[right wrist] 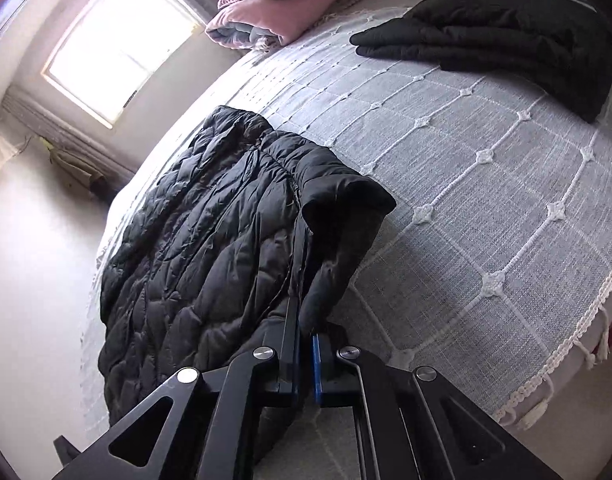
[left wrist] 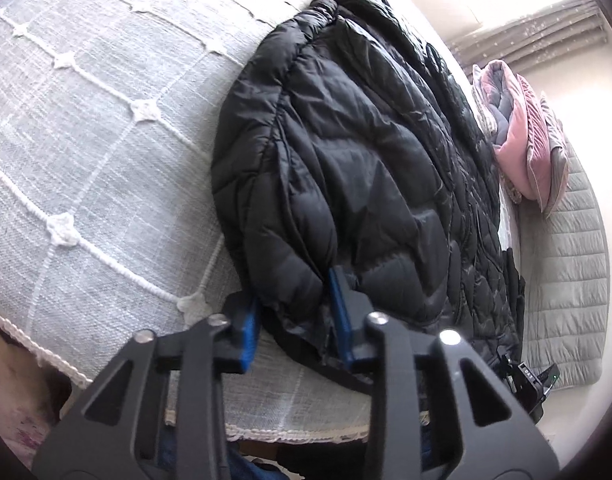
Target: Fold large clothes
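Both grippers' jaws pinch the black puffer jacket (left wrist: 369, 152) on the bed (left wrist: 86, 128): left gripper (left wrist: 296, 312), right gripper (right wrist: 306, 344).

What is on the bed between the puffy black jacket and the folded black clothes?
Nothing: only bare grey bedspread lies between the puffy jacket and the folded black clothes, seen from the right wrist.

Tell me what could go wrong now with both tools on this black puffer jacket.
The left tool pinches only a puffy bit of the black puffer jacket's hem, so the slick fabric may slip out. The right tool grips just a thin edge. The jacket also lies near the bedspread's side and could slide off.
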